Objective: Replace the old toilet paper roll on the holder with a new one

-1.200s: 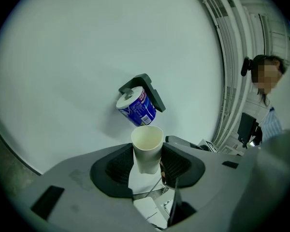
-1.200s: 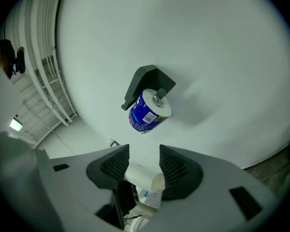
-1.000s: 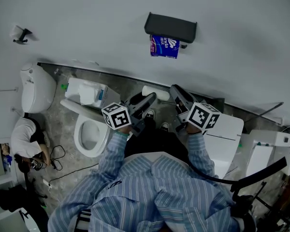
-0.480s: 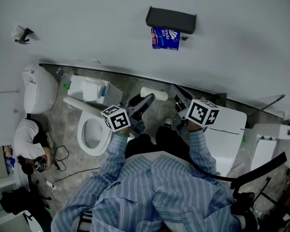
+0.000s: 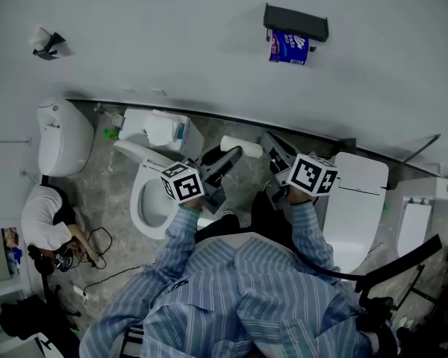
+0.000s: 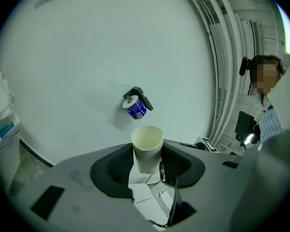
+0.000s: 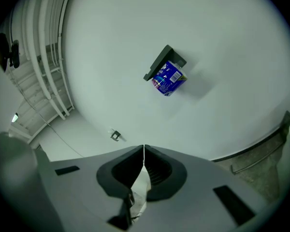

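Observation:
A black holder (image 5: 296, 22) is fixed to the white wall, and a roll in blue printed wrapping (image 5: 287, 48) hangs under it. My left gripper (image 5: 235, 153) is shut on a bare cream cardboard tube (image 5: 241, 147). In the left gripper view the tube (image 6: 147, 146) stands upright between the pads of the left gripper (image 6: 147, 158), well short of the holder (image 6: 141, 96) and blue roll (image 6: 134, 108). My right gripper (image 5: 272, 144) is shut and empty. In its own view the right gripper (image 7: 144, 153) has jaws that meet, pointing below the holder (image 7: 164, 62) and blue roll (image 7: 169, 79).
Below my hands stand a toilet with an open bowl (image 5: 145, 200) and its tank (image 5: 160, 130), with another white toilet (image 5: 355, 200) to the right. A white fixture (image 5: 60, 136) and a crouching person (image 5: 45, 215) are at left. A small hook (image 5: 48, 42) is on the wall.
Both grippers have travelled sideways along the wall, so the holder and blue roll now sit higher and further right in the head view. The tube stays in the left gripper.

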{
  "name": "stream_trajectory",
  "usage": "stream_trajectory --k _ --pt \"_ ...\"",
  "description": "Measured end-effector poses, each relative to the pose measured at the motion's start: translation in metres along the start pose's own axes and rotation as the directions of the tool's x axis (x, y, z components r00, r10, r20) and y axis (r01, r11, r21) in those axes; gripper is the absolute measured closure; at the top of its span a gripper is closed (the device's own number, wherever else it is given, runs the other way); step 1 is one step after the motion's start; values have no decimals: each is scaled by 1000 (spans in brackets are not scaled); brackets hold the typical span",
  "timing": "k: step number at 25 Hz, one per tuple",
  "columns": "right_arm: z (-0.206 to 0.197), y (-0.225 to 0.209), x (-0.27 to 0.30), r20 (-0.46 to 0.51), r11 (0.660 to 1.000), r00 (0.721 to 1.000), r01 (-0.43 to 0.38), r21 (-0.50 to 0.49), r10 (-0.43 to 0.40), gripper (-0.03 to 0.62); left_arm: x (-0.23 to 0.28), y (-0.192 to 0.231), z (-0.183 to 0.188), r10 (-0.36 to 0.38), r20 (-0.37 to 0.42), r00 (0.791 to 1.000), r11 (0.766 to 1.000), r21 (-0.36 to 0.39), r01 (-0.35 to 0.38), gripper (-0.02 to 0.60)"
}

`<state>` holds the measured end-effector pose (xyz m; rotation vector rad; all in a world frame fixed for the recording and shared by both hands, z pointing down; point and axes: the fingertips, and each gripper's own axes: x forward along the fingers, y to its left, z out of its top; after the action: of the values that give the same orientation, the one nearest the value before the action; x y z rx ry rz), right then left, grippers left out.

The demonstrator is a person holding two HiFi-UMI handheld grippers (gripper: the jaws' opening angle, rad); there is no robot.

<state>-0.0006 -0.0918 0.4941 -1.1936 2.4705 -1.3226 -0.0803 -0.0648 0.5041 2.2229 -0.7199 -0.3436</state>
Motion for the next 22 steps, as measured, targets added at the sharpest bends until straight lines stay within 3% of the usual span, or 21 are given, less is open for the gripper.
stream_trajectory --k 14,22 --pt "-131 78 -24 49 992 991 123 33 -124 582 -162 -9 -36 -24 -54 998 1000 -17 23 402" --pt "-162 97 -54 39 985 984 174 8 -174 582 -187 -26 -47 -57 -26 998 998 -40 56 402"
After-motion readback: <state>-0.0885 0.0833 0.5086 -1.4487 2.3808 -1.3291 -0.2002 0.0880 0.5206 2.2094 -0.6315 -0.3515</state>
